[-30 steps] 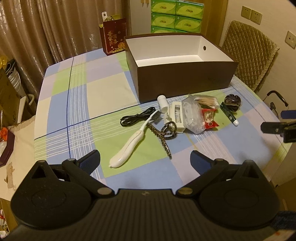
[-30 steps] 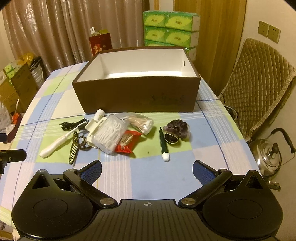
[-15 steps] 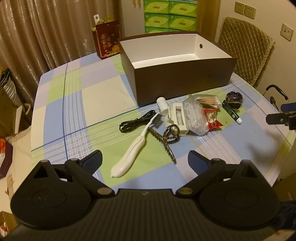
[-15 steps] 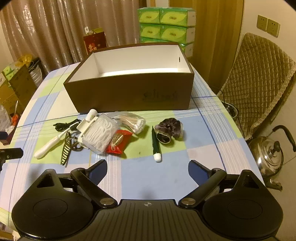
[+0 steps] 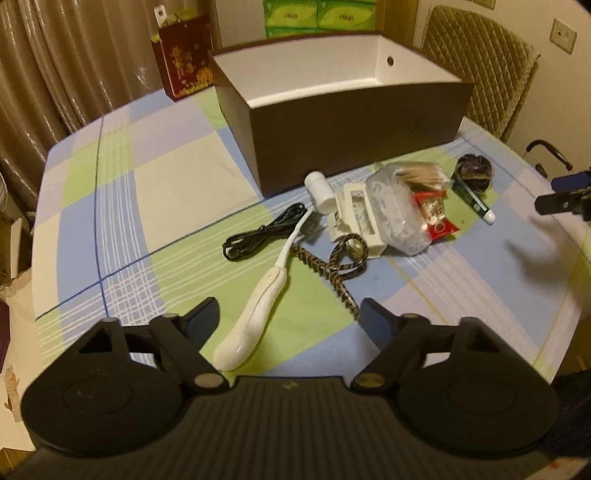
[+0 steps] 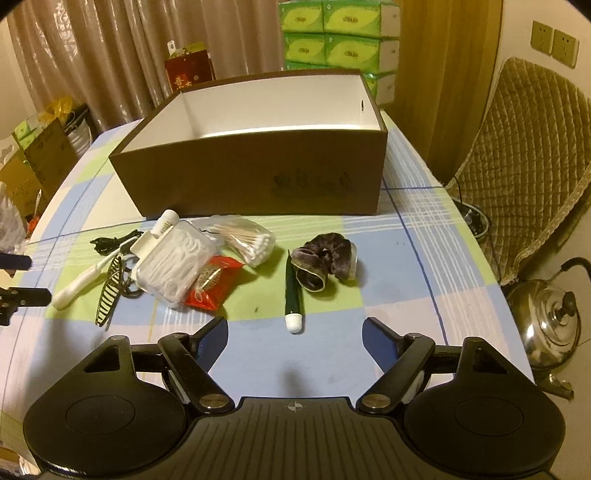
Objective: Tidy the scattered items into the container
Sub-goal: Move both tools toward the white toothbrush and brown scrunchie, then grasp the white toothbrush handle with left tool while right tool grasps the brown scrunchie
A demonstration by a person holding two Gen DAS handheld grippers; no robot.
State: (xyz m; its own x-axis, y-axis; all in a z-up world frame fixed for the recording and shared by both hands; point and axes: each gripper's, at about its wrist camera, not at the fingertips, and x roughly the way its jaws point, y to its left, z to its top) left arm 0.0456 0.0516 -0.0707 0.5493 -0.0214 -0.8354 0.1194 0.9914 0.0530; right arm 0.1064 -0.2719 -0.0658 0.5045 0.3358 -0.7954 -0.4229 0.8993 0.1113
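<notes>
A brown box with a white inside (image 5: 354, 107) (image 6: 258, 177) stands open on the checked tablecloth. In front of it lie a white toothbrush (image 5: 258, 302) (image 6: 85, 280), a black cable (image 5: 258, 232), a striped hair clip (image 5: 332, 266) (image 6: 109, 295), a white floss box (image 5: 362, 221) (image 6: 173, 266), a bag of cotton swabs (image 6: 247, 240), a red packet (image 6: 212, 284), a green pen (image 6: 293, 291) and a dark scrunchie (image 6: 325, 262). My left gripper (image 5: 290, 321) is open just above the toothbrush handle. My right gripper (image 6: 295, 336) is open just short of the pen.
A red gift bag (image 5: 184, 59) stands behind the box. Green tissue boxes (image 6: 340, 33) are stacked at the back. A quilted chair (image 6: 535, 166) and a metal kettle (image 6: 546, 321) are off the table's right edge. Curtains hang behind.
Both grippers have moved forward and lower toward the items: the left toward the toothbrush, the right toward the pen. Both stay open. No item has moved.
</notes>
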